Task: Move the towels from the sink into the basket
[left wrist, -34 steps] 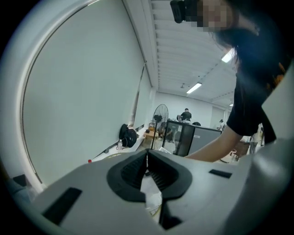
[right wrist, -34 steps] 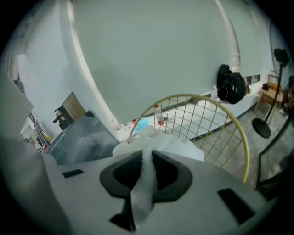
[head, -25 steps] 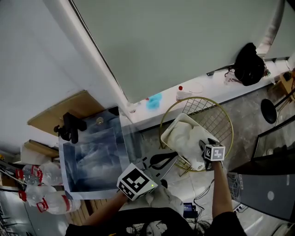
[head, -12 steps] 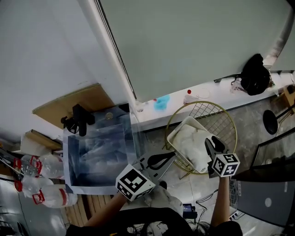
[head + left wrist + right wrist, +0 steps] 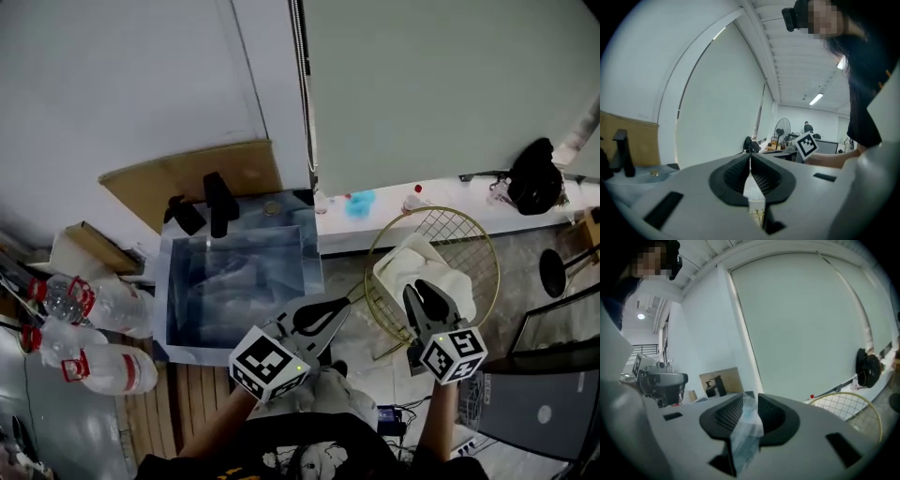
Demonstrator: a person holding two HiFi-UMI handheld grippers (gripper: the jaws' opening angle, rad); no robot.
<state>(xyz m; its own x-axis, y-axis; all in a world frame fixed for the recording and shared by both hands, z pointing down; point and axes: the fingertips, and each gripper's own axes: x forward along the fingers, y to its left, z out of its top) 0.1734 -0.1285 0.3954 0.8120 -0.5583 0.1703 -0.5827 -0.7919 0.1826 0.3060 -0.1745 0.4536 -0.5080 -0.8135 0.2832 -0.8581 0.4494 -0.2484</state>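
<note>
The square sink (image 5: 175,298) has bluish, pale cloth-like shapes inside that are too blurred to make out. To its right, a white towel (image 5: 422,272) lies in the round gold wire basket (image 5: 473,246). My right gripper (image 5: 427,292) hovers over the basket's near side, clear of the towel. Its jaws have just been closing and stand open by a narrow gap with nothing between them; in the right gripper view that gap (image 5: 750,399) shows only the sink beyond. My left gripper (image 5: 345,303) is shut and empty between sink and basket, its tips meeting (image 5: 750,158).
A black faucet (image 5: 220,202) and a cardboard sheet (image 5: 202,173) stand behind the sink. Plastic bottles (image 5: 98,367) lie to its left. A white ledge along the wall holds a blue object (image 5: 361,203) and a black bag (image 5: 534,178). Wooden slats (image 5: 187,431) lie below the sink.
My right gripper has risen out of the basket and away from the white towel, which stays there, and its jaws have narrowed. The left gripper has shifted right, still shut.
</note>
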